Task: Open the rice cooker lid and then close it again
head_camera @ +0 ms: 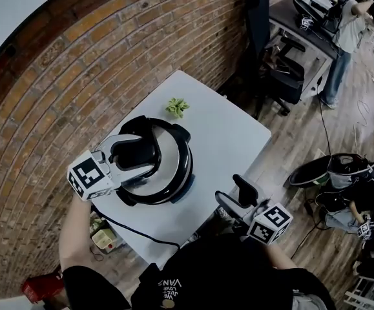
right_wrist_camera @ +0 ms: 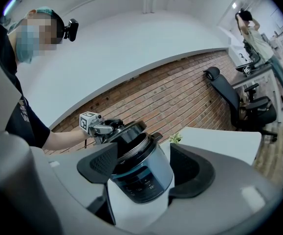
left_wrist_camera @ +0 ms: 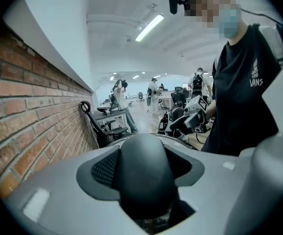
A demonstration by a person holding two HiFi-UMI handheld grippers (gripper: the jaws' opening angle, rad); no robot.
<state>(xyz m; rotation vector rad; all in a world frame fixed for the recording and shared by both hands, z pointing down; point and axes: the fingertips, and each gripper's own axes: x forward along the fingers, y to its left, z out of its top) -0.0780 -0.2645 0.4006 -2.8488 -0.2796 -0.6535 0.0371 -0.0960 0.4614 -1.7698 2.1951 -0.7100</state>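
Note:
A rice cooker (head_camera: 174, 176) with a silver body and a dark front panel (right_wrist_camera: 140, 177) stands on a white table (head_camera: 235, 134). Its black lid (right_wrist_camera: 127, 130) is tilted up on one side, with a gap over the pot rim. My left gripper (head_camera: 132, 154) is shut on the lid's black handle (left_wrist_camera: 143, 173), which fills the space between the jaws. My right gripper (head_camera: 236, 196) hangs open off the table's near edge, pointing at the cooker from a distance, with nothing held in it (right_wrist_camera: 146, 168).
A small green plant (head_camera: 177, 106) sits on the table behind the cooker. A brick wall (head_camera: 77, 76) runs along the left. A black cord (head_camera: 132, 229) trails off the table's near side. An office chair (head_camera: 280, 73) and a standing person (head_camera: 347, 41) are further back.

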